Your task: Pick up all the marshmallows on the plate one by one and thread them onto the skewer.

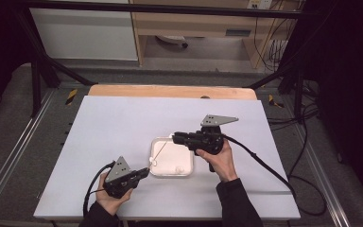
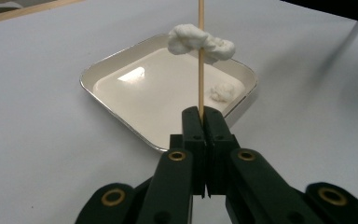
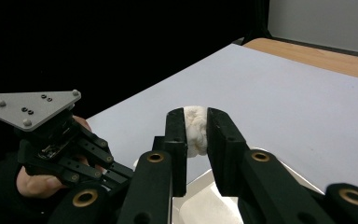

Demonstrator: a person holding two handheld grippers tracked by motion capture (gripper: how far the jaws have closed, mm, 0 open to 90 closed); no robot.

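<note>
A white square tray (image 1: pixel 170 175) sits mid-table. My left gripper (image 1: pixel 146 171), at the tray's near left corner, is shut on a thin wooden skewer (image 2: pixel 201 79) that slants up over the tray (image 2: pixel 121 116). A white doughy lump (image 2: pixel 200 42) is threaded on the skewer partway up. My right gripper (image 1: pixel 174 137) hovers over the tray's far edge, shut on another white lump (image 3: pixel 196 128) squeezed between its pads. A small white lump (image 2: pixel 222 91) lies loose in the tray, toward its near right corner (image 1: pixel 180 169).
The tray rests on a white sheet over a wooden table (image 1: pixel 170 91). Cables (image 1: pixel 264 165) trail from both grippers across the sheet. A black frame and a shelf stand beyond the far edge.
</note>
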